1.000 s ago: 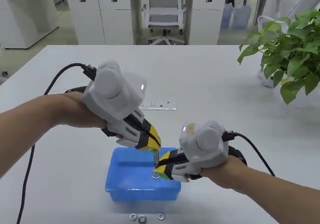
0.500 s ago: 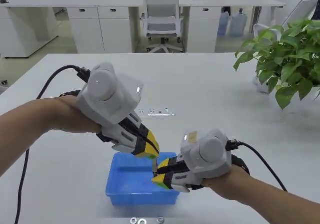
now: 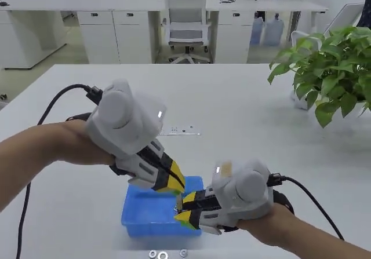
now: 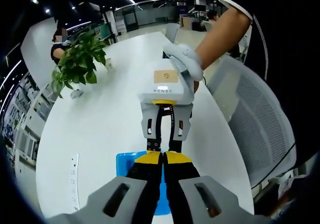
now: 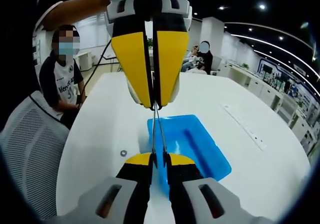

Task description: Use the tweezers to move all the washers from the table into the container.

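My left gripper (image 3: 175, 185) and right gripper (image 3: 179, 211) meet tip to tip over the right end of the blue container (image 3: 145, 215). In the right gripper view, thin metal tweezers (image 5: 159, 129) run from my right gripper (image 5: 160, 159) up into the yellow jaws of the left gripper (image 5: 154, 102). Both grippers are shut on the tweezers, one at each end. Three washers (image 3: 162, 254) lie on the table just in front of the container. One washer (image 5: 122, 153) shows beside the container (image 5: 200, 149). In the left gripper view, my left gripper (image 4: 162, 156) faces the right gripper (image 4: 164, 145).
A white power strip (image 3: 182, 131) lies on the table behind the container. A potted plant (image 3: 330, 79) stands at the table's right edge. An office chair (image 3: 186, 21) and desks are beyond the table. A person (image 5: 62, 78) sits near the table.
The camera has tilted up a little. Both grippers stay tip to tip on the tweezers over the container, and the right gripper has sunk slightly toward the near edge.
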`<state>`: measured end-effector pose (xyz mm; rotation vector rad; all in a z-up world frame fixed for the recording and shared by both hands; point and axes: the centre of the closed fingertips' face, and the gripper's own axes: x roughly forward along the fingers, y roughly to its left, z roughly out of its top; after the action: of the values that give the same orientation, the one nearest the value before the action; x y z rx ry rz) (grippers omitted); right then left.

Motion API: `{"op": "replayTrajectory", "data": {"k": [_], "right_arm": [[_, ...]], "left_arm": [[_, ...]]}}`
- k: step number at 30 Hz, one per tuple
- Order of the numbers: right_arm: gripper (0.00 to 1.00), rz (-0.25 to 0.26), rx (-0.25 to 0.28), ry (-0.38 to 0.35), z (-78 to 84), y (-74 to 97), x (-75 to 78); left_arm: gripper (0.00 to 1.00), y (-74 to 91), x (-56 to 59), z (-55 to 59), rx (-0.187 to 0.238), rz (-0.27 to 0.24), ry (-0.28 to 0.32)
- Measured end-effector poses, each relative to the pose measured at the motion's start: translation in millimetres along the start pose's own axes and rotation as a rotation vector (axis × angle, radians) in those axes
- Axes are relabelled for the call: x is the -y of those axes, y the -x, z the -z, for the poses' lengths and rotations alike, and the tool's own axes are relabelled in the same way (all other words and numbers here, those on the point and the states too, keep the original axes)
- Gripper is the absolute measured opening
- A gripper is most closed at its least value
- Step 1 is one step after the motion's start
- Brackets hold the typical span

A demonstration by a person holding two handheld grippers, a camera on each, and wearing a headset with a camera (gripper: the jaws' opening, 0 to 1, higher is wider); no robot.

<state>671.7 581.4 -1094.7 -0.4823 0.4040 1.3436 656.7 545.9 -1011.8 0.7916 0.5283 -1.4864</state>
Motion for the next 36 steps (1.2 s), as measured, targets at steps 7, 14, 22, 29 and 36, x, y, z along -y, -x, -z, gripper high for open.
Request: {"op": "replayTrajectory", "data": {"k": [7, 14, 22, 29, 36], "right_arm": [[0.12, 0.004, -0.002, 0.001, 4.5, 1.3, -9.6], [0.12, 0.008, -0.003, -0.01, 11.5, -0.2, -17.6], [0.12, 0.011, -0.026, -0.014, 23.3, -6.9, -24.1], [0.12, 0.016, -0.039, -0.008, 30.9, -13.2, -27.6], [0.12, 0.012, -0.057, -0.004, 39.1, -17.5, -31.4]], "left_arm": [[0.04, -2.8, 7.3, 1.3, 0.008, -0.003, -0.001], [0.04, -9.2, 15.3, 4.3, 0.015, 0.002, -0.001], [0.04, -19.1, 23.0, 12.2, 0.006, 0.015, 0.004], [0.04, -25.5, 28.2, 19.5, 0.005, 0.024, 0.015], [0.04, -31.6, 30.8, 27.4, 0.01, 0.034, 0.028]]}}
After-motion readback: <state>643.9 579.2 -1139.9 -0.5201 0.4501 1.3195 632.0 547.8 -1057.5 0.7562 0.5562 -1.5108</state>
